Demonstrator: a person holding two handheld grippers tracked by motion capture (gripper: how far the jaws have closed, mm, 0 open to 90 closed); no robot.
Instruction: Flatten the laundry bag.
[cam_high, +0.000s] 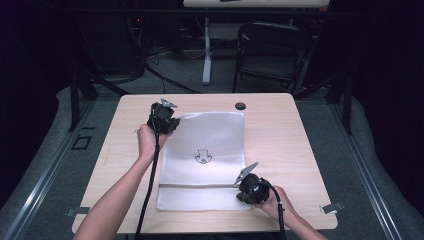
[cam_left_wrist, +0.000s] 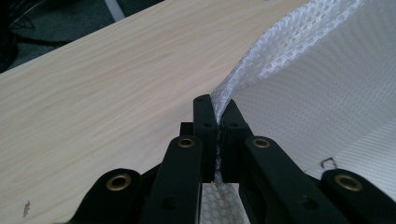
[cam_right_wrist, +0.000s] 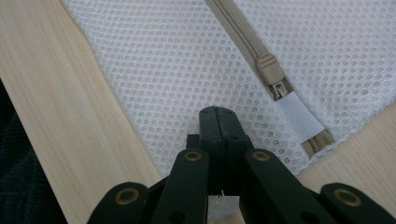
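Mesh laundry bag (cam_high: 205, 150), white and flat, is lying across the middle of a pale wooden desk (cam_high: 280, 130). The left hand-held gripper (cam_high: 163, 118) is pinching the bag's far corner, jaws closed on the netting, which is rising in a ridge just ahead of them, probably to lift or steady that end. The right hand-held gripper (cam_high: 245, 181) is resting with jaws pressed together at the bag's near edge; whether mesh is caught between them is unclear. Just ahead and to its right, a beige zipper pull (cam_right_wrist: 270, 71) is sitting beside a white tab (cam_right_wrist: 299, 114), likely the next target. Beyond the desk, a dark folding chair (cam_high: 272, 50) and cables are standing on grey floor.
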